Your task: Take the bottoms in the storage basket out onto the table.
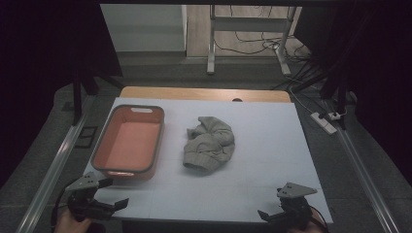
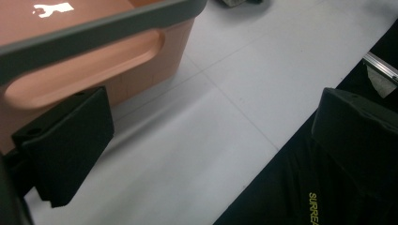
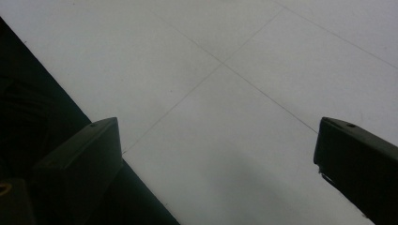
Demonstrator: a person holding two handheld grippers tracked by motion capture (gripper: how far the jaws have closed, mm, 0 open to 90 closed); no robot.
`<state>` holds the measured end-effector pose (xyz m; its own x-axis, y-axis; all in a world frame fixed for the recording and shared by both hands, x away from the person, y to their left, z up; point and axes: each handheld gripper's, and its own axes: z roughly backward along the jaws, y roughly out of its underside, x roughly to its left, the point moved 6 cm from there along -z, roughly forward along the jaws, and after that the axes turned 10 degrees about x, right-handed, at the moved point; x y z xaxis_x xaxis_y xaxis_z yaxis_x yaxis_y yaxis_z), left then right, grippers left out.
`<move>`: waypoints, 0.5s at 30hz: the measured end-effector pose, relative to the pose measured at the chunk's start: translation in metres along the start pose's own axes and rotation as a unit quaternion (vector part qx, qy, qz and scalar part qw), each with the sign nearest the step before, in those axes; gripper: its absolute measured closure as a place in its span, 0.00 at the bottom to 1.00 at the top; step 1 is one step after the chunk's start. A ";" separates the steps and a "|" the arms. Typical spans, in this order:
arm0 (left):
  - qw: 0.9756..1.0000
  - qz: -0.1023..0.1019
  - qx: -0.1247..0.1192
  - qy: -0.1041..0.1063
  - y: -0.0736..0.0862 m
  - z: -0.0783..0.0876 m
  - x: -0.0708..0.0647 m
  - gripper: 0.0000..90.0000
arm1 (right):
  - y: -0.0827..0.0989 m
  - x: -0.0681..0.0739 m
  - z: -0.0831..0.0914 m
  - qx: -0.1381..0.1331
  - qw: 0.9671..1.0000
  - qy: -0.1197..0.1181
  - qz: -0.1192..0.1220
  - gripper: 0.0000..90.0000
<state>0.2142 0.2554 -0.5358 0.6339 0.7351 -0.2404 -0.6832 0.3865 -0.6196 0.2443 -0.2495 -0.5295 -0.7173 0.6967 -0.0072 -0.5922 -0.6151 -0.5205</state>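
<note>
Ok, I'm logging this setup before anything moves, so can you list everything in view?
basket: one, orange with grey rim, left part of the table
knit garment: one, grey-beige, crumpled, table middle, right of the basket
table: one, white top, wooden far edge
power strip: one, white, floor at right
left gripper: one, black, near left corner, fingers apart
right gripper: one, black, near right edge, fingers apart
</note>
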 end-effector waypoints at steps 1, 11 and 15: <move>1.000 0.000 0.000 0.000 0.002 0.001 0.001 0.00 | 0.000 0.000 0.000 0.000 1.000 0.000 0.000 0.02; 1.000 0.011 0.008 -0.013 0.013 0.007 0.002 0.00 | 0.000 0.001 0.000 0.002 1.000 0.001 0.001 0.02; 1.000 0.013 0.010 -0.013 0.014 0.008 0.002 0.00 | 0.000 0.001 0.000 0.004 1.000 0.002 0.002 0.02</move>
<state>0.2033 0.2669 -0.5394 0.6063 0.7593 -0.2363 -0.7068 0.3783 -0.5978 0.2440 -0.2485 -0.5298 -0.7188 0.6951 -0.0123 -0.5920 -0.6213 -0.5133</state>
